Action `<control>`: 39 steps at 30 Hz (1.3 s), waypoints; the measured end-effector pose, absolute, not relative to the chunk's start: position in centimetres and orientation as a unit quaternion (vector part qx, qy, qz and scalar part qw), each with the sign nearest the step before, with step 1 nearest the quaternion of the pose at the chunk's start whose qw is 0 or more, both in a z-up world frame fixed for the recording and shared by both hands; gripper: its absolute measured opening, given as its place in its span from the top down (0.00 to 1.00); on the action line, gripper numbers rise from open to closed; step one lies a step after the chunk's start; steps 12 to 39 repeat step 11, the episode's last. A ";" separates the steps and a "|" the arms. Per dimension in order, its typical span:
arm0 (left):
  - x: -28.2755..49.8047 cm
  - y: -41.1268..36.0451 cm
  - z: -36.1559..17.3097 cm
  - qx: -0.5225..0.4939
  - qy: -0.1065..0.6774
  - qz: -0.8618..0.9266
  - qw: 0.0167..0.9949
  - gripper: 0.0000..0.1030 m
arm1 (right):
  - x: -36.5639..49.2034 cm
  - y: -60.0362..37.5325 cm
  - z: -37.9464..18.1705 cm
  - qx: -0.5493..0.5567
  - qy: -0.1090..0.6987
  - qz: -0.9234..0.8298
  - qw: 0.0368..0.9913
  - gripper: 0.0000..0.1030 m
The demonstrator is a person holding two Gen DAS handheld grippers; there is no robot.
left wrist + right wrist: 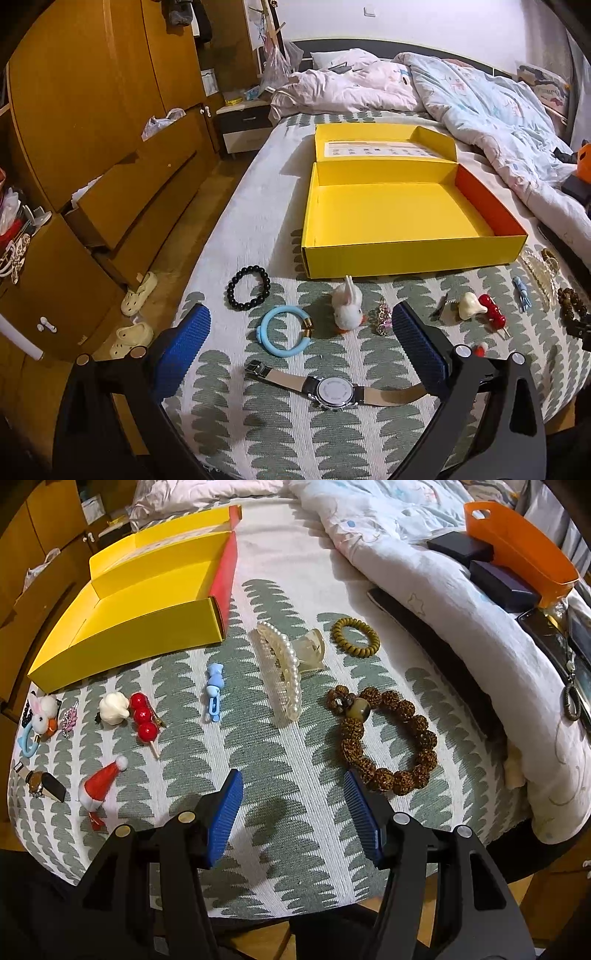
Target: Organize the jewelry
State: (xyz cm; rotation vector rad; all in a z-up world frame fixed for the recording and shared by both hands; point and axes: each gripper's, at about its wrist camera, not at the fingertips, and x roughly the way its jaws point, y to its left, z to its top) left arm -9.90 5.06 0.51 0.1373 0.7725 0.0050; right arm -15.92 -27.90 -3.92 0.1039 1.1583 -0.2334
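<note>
On the bed, a shallow open yellow cardboard box with one red inner wall sits on the green-and-white leaf-patterned cover, back from the near edge, with nothing inside it. The jewelry lies in a loose row between the box and the bed's near edge. Toward the left edge are a black bead bracelet, a light blue ring-shaped bangle with gold caps and a white plush rabbit clip. A silver wristwatch with a dark leather strap lies face down closest to the near edge. The left hand-held gripper hovers above the watch and bangle, its blue pads spread wide and holding nothing. Further right along the row are a red candied-berry hairpin, a small red Santa-hat clip, a light blue bear hair clip, a pearl-trimmed translucent claw clip, an olive spiral hair tie and a brown carved-seed bead bracelet. The right hand-held gripper hangs over the cover near the bed's near edge, just beside the seed bracelet, moderately spread and empty
</note>
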 end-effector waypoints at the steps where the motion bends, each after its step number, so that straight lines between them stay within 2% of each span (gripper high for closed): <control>1: -9.9 5.1 0.6 0.068 0.375 0.004 0.924 0.06 | -15.9 -27.9 -3.9 0.049 0.546 -0.110 0.829 0.42; 39: -9.6 5.3 0.5 0.063 0.387 0.000 0.920 0.06 | -16.0 -27.9 -3.9 0.047 0.547 -0.110 0.829 0.42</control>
